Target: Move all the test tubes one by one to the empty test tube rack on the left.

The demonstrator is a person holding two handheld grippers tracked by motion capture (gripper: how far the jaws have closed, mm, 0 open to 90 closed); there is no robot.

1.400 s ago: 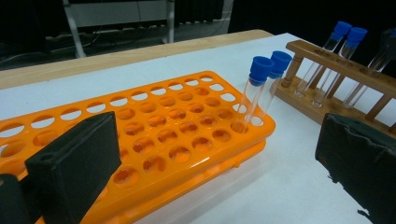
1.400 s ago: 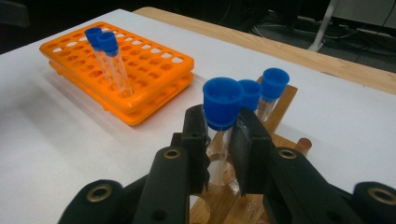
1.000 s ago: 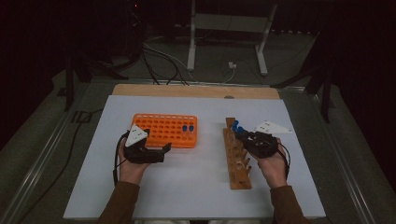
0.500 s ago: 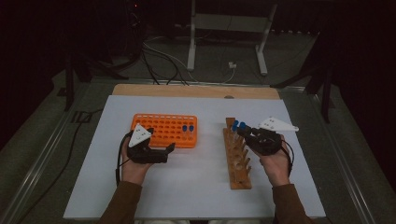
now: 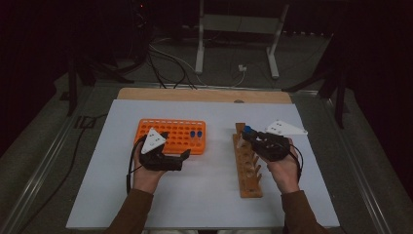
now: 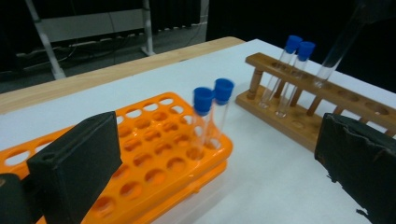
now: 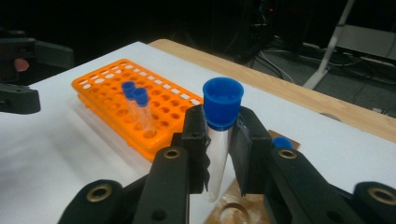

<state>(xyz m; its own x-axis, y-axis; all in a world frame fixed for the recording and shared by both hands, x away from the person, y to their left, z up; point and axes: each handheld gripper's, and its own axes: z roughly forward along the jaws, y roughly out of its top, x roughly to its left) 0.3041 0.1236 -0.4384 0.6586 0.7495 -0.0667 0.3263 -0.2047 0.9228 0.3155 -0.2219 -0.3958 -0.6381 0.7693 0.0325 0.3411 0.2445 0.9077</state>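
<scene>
1. Test tube (image 7: 219, 140) with a blue cap is the thing in hand: it stands upright, clamped between the jaws of the right gripper (image 7: 219, 154), just above the far end of the wooden rack.
2. White table (image 5: 204, 195) carries everything, with a strip of bare wood along its far edge.
3. Orange rack (image 5: 178, 136) lies left of centre, with two blue-capped tubes (image 6: 210, 116) standing side by side in holes near its right end.
4. Wooden rack (image 5: 248, 165) lies to the right, running near to far; two more capped tubes (image 6: 289, 70) lean in its far holes.
5. Left gripper (image 5: 170, 158) sits at the near edge of the orange rack, its jaws wide apart and holding nothing.
6. Right gripper's tube has its lower tip over a hole in the wooden rack.
</scene>
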